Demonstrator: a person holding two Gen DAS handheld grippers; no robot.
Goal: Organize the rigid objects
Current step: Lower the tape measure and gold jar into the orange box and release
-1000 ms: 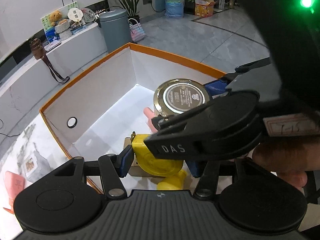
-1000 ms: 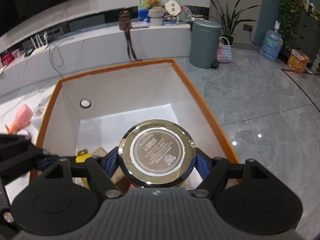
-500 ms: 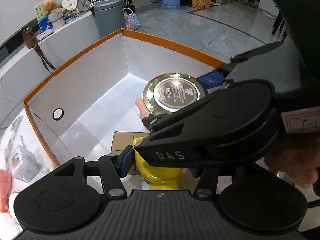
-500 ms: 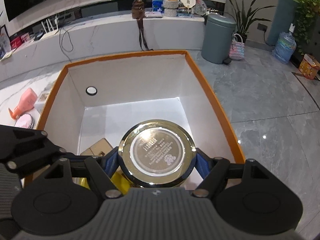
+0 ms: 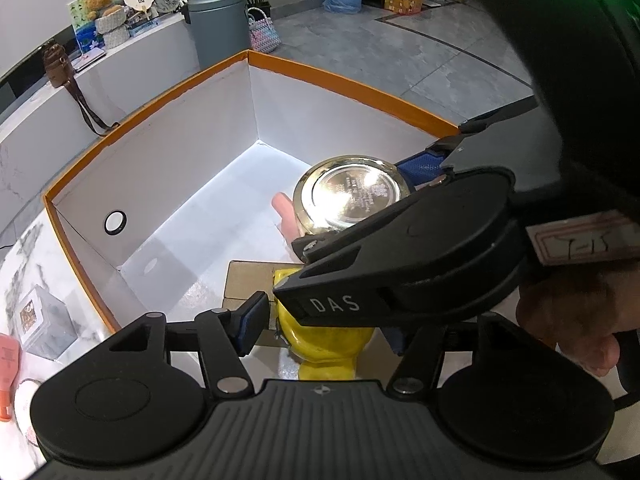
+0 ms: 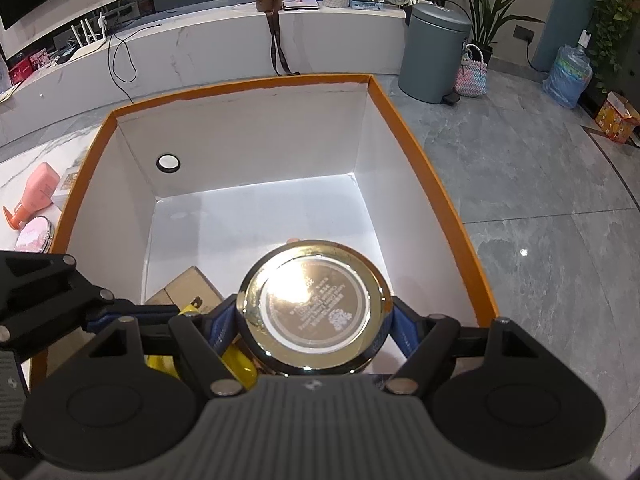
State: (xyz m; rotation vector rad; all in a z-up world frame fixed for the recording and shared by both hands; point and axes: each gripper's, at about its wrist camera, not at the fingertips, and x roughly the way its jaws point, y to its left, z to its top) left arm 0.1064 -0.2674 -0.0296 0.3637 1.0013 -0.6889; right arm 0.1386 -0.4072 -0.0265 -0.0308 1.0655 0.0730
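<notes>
**Over the orange box, two items wait to be set down**

Above the orange-rimmed box (image 6: 436,184), the right gripper (image 6: 314,320) clamps a gold-lidded jar (image 6: 312,306), while the left gripper (image 5: 320,320) appears to pinch a yellow object (image 5: 324,336). A cardboard carton (image 6: 188,288) already lies inside at 7 o'clock. A pink bottle (image 6: 34,196) and other items sit outside at 9 o'clock. The right tool hides the yellow object's shape and a peach item (image 5: 286,214) behind the jar.

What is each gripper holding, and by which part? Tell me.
Right gripper: gold-lidded jar, jaws clamped on opposite sides just under the lid rim. Left gripper: yellow object sits between its jaws, but contact cannot be confirmed.
</notes>
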